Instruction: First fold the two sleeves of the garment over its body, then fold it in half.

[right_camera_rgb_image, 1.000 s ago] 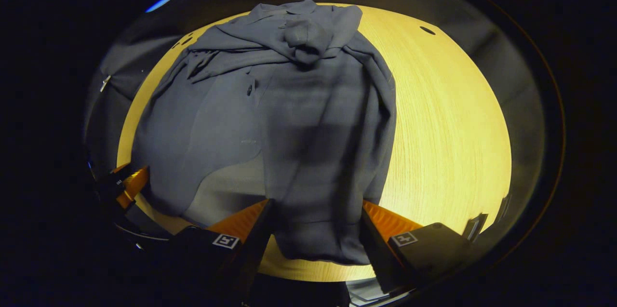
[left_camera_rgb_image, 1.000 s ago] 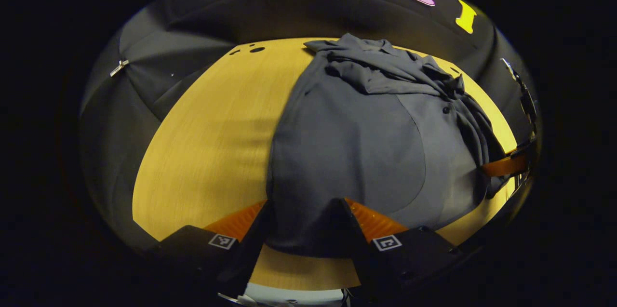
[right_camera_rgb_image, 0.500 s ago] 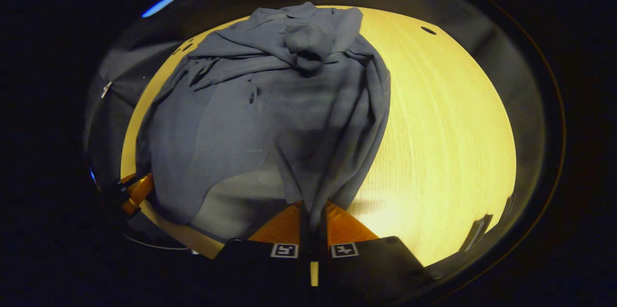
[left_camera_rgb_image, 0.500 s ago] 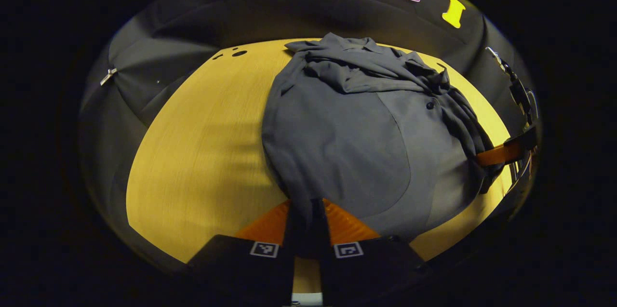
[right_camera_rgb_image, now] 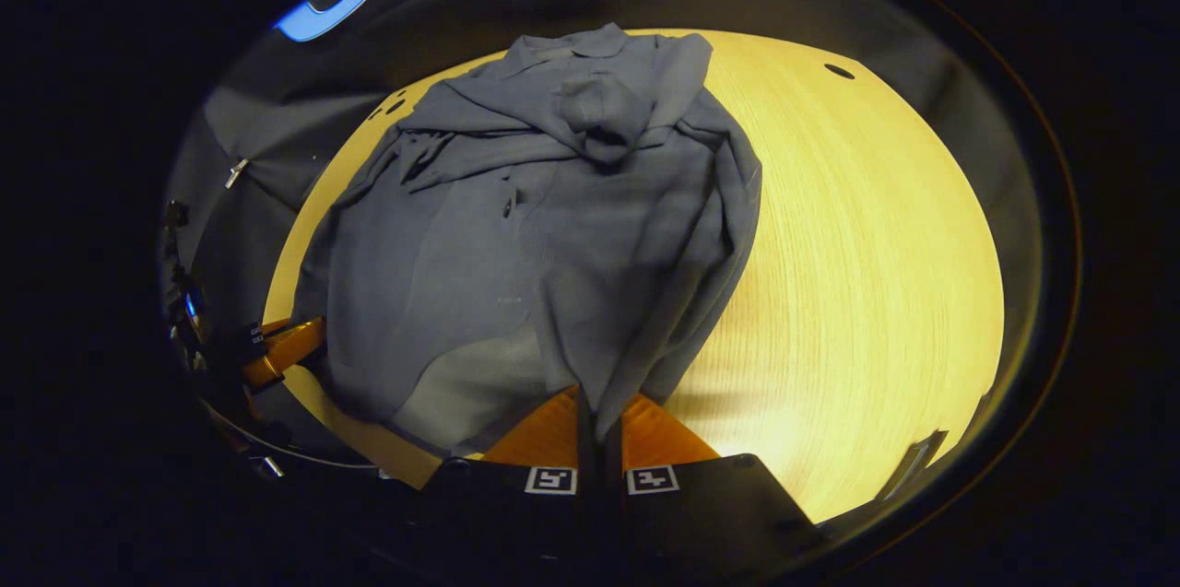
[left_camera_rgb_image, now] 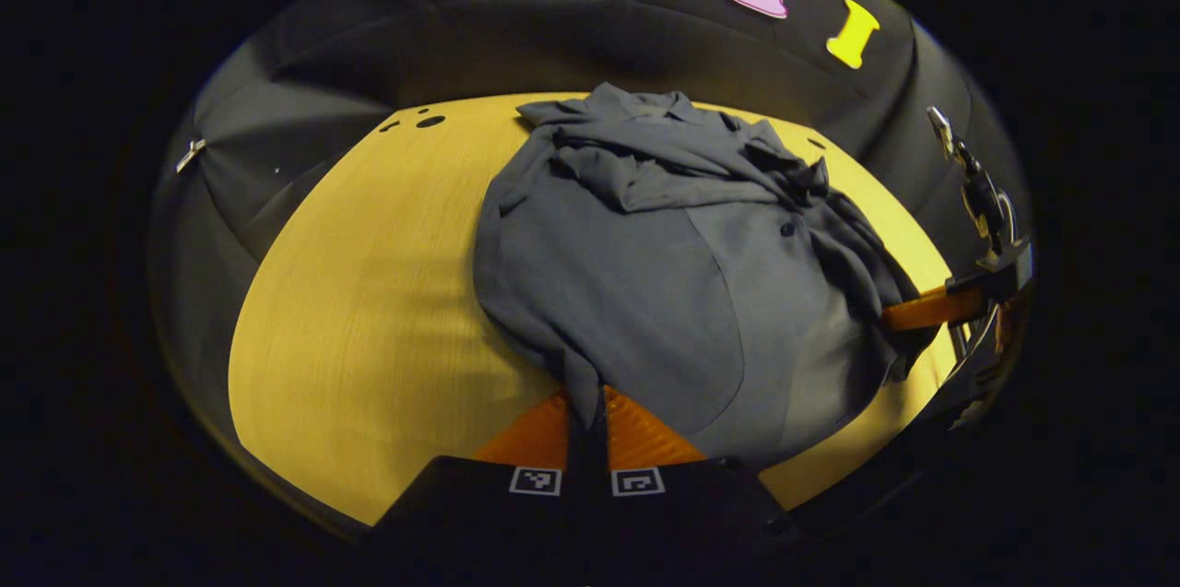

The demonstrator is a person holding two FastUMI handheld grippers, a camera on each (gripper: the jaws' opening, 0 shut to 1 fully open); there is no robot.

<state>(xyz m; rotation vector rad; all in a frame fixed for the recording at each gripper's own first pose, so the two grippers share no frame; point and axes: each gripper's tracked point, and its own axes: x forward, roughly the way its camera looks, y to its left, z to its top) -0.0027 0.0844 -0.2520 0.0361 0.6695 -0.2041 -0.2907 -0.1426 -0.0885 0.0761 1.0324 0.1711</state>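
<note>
Our right claw (right_camera_rgb_image: 599,426) pinches the shirt's (right_camera_rgb_image: 544,237) near hem, fingers closed on the cloth. The shirt lies rumpled on the desk (right_camera_rgb_image: 857,274); the left claw (right_camera_rgb_image: 281,352) sits at its far corner.

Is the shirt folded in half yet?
Not yet. The shirt lies full length on the table, sleeves bunched near its collar, both grippers pinching its near hem.

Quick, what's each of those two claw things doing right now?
Left gripper: jaws shut on the shirt's near hem.
Right gripper: jaws shut on the shirt's near hem too.
</note>
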